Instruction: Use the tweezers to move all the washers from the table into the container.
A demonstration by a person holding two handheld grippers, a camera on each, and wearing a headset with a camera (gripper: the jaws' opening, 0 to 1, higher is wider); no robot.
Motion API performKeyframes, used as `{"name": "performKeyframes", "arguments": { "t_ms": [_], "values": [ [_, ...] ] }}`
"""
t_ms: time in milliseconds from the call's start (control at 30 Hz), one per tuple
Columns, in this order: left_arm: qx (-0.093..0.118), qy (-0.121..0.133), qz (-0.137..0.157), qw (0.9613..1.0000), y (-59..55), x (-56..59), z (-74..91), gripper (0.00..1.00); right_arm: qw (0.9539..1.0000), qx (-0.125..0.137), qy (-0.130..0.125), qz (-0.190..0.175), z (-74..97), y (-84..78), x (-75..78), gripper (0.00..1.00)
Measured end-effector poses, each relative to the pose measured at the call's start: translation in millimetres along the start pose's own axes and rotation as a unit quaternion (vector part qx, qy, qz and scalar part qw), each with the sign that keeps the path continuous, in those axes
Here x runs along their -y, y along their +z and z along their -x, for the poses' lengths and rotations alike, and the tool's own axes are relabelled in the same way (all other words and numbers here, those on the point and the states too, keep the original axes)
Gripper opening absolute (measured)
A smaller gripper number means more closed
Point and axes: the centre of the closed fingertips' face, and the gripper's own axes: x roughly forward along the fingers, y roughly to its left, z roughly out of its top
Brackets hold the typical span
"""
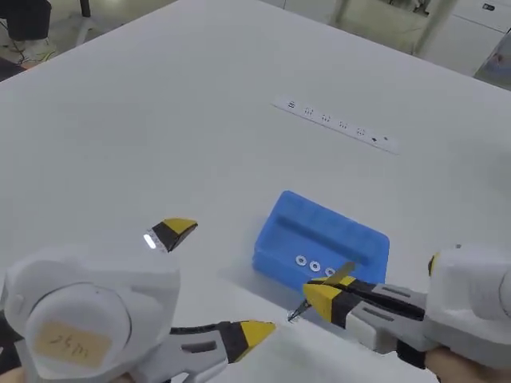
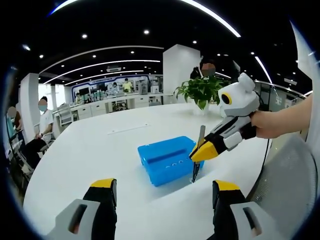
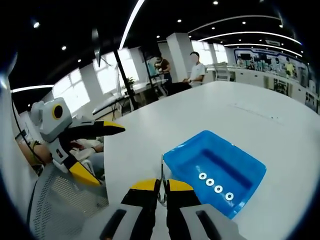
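A blue container (image 1: 351,231) sits on the white table near its front edge, with a row of small washers (image 1: 314,266) lying inside. In the right gripper view the container (image 3: 240,160) holds several washers (image 3: 215,186). My right gripper (image 1: 326,292) is shut on thin metal tweezers (image 1: 297,312), whose tips hang just in front of the container's near wall. My left gripper (image 1: 217,281) stands open with nothing between its jaws, left of the container. From the left gripper view, the right gripper (image 2: 206,150) holds the tweezers (image 2: 196,170) upright beside the container (image 2: 167,160).
A white power strip (image 1: 335,124) lies flat on the table beyond the container. A potted plant (image 2: 200,90) stands at the table's far end. Seated people (image 2: 42,125) are along the table's left side. A mesh chair (image 3: 65,200) is by the near edge.
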Motion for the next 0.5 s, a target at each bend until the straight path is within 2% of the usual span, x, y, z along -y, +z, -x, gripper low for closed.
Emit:
{"name": "performKeyframes", "arguments": {
  "t_ms": [233, 500],
  "values": [
    [-0.001, -0.002, -0.001, 1.0, -0.3, 1.3, -0.3, 0.79, 0.9989, 0.044, 0.0, -0.012, 4.9, 29.7, 6.9, 0.02],
    [-0.001, 0.0, 0.0, 1.0, 0.0, 0.3, 0.0, 0.79, 0.9984, 0.056, -0.012, -0.005, -15.6, 52.1, 23.6, 0.02]
  ]
}}
